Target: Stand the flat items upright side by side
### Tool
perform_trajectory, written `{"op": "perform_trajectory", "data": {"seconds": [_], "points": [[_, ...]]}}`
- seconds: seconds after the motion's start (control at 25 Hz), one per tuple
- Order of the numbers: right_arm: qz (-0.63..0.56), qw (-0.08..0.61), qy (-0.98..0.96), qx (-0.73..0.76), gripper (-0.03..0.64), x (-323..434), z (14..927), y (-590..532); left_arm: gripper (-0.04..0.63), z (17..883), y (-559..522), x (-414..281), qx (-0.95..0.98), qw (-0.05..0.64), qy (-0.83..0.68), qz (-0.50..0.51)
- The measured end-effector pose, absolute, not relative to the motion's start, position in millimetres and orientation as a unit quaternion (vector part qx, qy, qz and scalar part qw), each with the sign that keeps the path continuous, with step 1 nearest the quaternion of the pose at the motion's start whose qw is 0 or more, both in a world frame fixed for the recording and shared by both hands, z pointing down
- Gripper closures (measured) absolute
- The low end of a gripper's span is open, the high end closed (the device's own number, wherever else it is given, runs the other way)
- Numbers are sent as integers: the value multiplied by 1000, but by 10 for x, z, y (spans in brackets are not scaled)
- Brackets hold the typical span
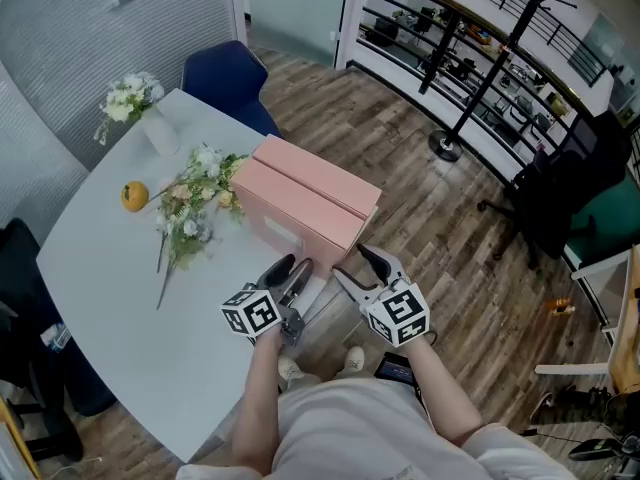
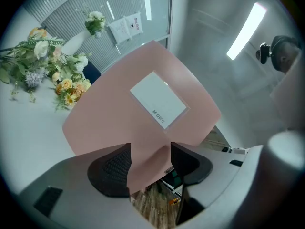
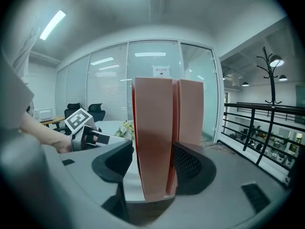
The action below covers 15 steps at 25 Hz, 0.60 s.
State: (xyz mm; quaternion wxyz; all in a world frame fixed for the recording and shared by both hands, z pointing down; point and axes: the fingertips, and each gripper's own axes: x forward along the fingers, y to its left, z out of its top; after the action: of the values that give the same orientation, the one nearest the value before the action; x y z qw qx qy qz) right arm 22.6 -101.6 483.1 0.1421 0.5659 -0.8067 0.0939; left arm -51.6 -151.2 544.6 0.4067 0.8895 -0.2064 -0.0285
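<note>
Where the pink boxes stand: on the near edge of a white table (image 1: 110, 298), two flat pink boxes upright on their long edges, side by side and touching along their broad faces.
Nearer pink box (image 1: 290, 218): closed, so its contents cannot be seen; a white label (image 2: 158, 99) sits on the broad face turned toward the person.
Farther pink box (image 1: 315, 180): closed as well, contents unseen; it stands just behind the nearer one.
Left gripper (image 1: 290, 271): its jaws stand wide, with a lower corner of the nearer pink box filling the gap and both pads against it.
Right gripper (image 1: 350, 263): its jaws stand wide around the narrow end of the nearer pink box, which fills the space between the pads; the farther box shows just beyond one pad.
Vase (image 1: 160, 133): white, upright at the far side of the table, holding white flowers (image 1: 128, 96).
Loose bouquet (image 1: 195, 200): lying flat on the table, its blooms just beside the boxes, in no container.
Orange (image 1: 135, 196): on the table, near the bouquet.
Blue chair (image 1: 228, 76): at the far edge of the table.
</note>
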Motion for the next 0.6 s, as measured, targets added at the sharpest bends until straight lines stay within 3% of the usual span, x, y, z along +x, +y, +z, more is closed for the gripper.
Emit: {"op": "perform_trajectory", "data": {"seconds": [0.28,0.6], "points": [[119,86,-800,581,394,298,4731,-923,359,5191,-1472,-595,910,340,-236,-18],[149,28,-792,591,462,399,4662,-897,457,4835,-1433,-628,929,256,-268,-11]]}}
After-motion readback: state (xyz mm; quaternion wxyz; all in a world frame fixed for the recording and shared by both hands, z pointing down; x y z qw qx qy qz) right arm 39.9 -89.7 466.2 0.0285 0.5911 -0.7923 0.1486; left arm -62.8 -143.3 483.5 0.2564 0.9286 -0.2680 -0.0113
